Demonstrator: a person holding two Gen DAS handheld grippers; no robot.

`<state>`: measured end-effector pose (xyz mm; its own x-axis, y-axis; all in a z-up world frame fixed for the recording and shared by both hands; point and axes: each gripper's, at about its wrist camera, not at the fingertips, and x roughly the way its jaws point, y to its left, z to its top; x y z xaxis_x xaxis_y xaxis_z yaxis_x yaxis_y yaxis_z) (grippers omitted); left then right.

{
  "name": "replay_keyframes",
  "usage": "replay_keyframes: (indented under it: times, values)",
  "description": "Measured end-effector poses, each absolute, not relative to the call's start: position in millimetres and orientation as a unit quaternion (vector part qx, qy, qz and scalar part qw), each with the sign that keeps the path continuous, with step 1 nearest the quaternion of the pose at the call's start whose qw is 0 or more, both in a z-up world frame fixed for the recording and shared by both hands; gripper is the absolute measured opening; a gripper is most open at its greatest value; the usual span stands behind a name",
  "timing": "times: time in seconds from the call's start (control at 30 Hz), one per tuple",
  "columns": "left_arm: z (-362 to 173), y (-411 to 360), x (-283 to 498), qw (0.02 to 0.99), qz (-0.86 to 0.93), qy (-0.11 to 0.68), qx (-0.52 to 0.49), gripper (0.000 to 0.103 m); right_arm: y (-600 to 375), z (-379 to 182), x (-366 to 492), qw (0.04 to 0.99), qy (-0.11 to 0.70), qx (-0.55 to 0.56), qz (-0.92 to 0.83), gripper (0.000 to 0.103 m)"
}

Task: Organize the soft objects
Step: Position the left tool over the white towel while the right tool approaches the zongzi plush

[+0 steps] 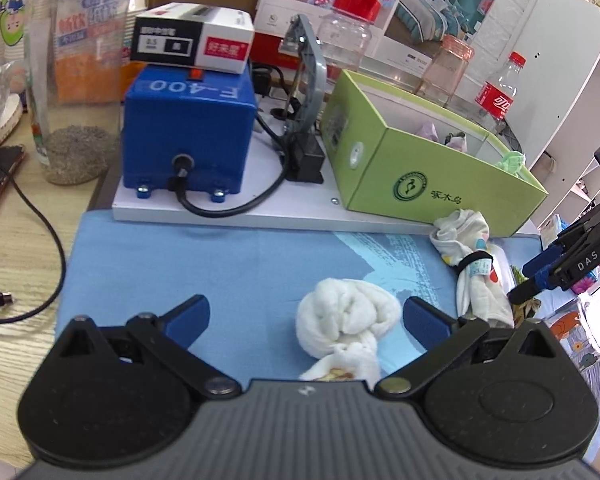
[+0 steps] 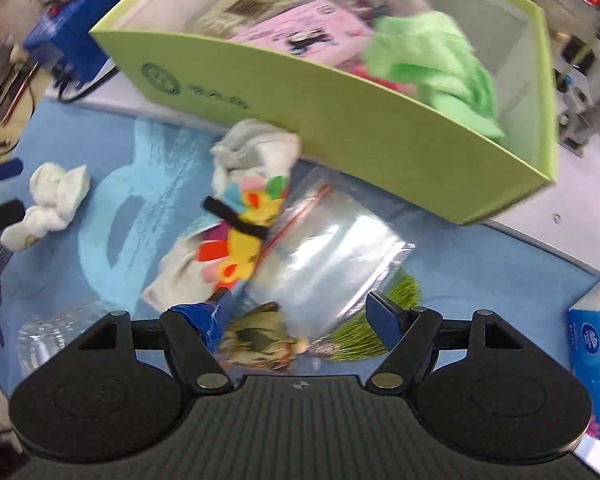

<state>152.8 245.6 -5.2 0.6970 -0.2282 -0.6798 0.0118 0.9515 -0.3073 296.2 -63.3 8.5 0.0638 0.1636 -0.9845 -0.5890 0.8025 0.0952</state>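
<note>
Cluttered desk, wood-grain top, with a blue cloth mat [image 1: 188, 264] spread over the working area. Behind the mat sits a white board carrying a blue box marked F-400 [image 1: 188, 136], and beside it a green cardboard box [image 1: 440, 176], open-topped. From the right wrist view the green cardboard box holds a green fluffy cloth [image 2: 436, 64] and a pink printed packet [image 2: 300, 32]. Left gripper [image 1: 306, 316]: jaws spread wide, nothing pinched; a knotted white towel [image 1: 344, 320] lies on the mat between the fingers, closer to the right-hand one, no visible contact. Right gripper [image 2: 300, 312]: jaws spread, hovering above a clear zip bag [image 2: 332, 248] and a green tuft [image 2: 360, 340]; pads not pressing on anything. A bundled white cloth with coloured patches [image 2: 244, 208], cinched by a black band, lies just against the front wall of the green cardboard box, partly overlapping the zip bag. Blue tissue pack [image 2: 596, 364] at the mat's right edge. Tall clear jar [image 1: 76, 80] and a black cable [image 1: 40, 240] on the left of the desk.
</note>
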Motion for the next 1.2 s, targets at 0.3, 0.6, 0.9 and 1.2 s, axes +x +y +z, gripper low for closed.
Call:
replay_keyframes:
  times: [0.3, 0.6, 0.9, 1.2]
  values:
    - [-8, 258, 152, 0.911, -0.067, 0.379, -0.150, 0.102, -72, -5, 295, 0.694, 0.642, -0.242, 0.217, 0.060]
    - [-5, 239, 152, 0.909, -0.063, 0.393, -0.122, 0.102, -181, -25, 300, 0.736, 0.635, -0.209, 0.108, 0.062]
    - [5, 226, 143, 0.909, -0.052, 0.396, -0.118, 0.102, -250, 14, 222, 0.850, 0.505, -0.018, 0.150, 0.062]
    - [6, 211, 135, 0.904, -0.042, 0.413, -0.102, 0.102, -232, -26, 180, 0.892, 0.416, -0.026, 0.174, 0.062]
